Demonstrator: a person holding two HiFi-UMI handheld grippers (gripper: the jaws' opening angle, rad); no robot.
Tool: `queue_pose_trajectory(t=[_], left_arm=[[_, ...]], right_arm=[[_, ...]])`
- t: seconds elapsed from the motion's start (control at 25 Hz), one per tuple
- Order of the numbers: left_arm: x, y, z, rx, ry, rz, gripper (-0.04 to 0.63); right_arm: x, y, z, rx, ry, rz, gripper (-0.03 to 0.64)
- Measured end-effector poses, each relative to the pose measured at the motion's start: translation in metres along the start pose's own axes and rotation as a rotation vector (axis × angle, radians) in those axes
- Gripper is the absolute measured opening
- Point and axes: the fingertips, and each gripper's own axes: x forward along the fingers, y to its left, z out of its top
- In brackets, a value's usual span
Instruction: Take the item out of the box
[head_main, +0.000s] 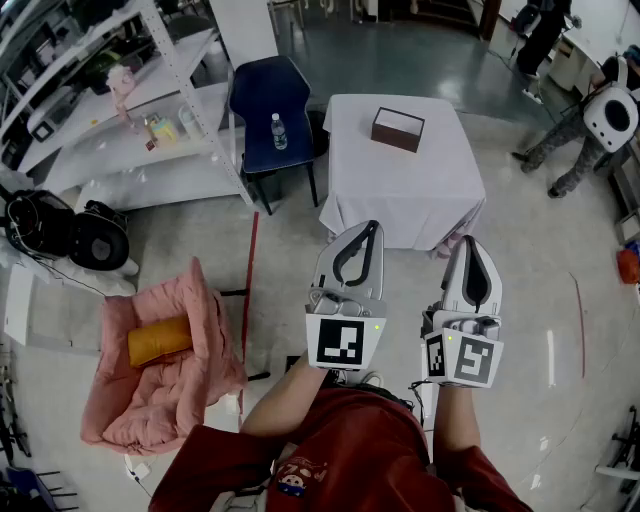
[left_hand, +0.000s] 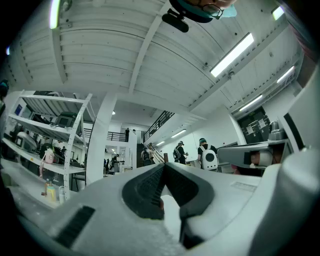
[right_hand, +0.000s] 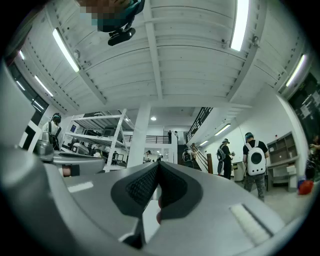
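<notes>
Both claws up in front of the person, tips angled slightly above level. Left claw (head_main: 368, 232) is closed, pads pressed together w/ nothing between them. Right claw (head_main: 470, 245) is the same, closed and empty, just beside the left at its 3 o'clock. The box (head_main: 398, 128) sits at 12 o'clock on the white-draped worktop (head_main: 400, 195), well apart from both claws; the item inside can't be seen from here. At 11 o'clock there's a blue chair (head_main: 262, 92) w/ a bottle (head_main: 279, 131) on the seat. White shelves (head_main: 120, 155) at 10 o'clock. Down at 8 o'clock on the floor, a pink cushion (head_main: 195, 375) holding an orange pillow (head_main: 158, 341). A person w/ a white backpack (head_main: 610, 115) stands at 2 o'clock.
</notes>
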Motion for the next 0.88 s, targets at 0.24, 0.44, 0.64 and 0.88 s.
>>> queue_pose_trajectory(t=[0.24,0.44,0.64,0.88], left_arm=[[0.007,-0.023,0.007,0.009,-0.001,-0.016,0.003],[0.008,-0.035,0.011,0.008,0.0,-0.009,0.003],[0.01,-0.046,0.013,0.005,-0.005,0.009,0.003],[0.016,-0.065,0.009,-0.023,0.014,0.023,0.003]], right_arm=[[-0.006,-0.018,0.002,0.005,0.007,0.002,0.0],[-0.009,-0.026,-0.003,0.016,0.02,0.016,0.0],[-0.013,-0.039,-0.003,0.055,-0.003,0.021,0.0],[-0.018,-0.055,-0.005,0.09,0.0,0.058,0.0]])
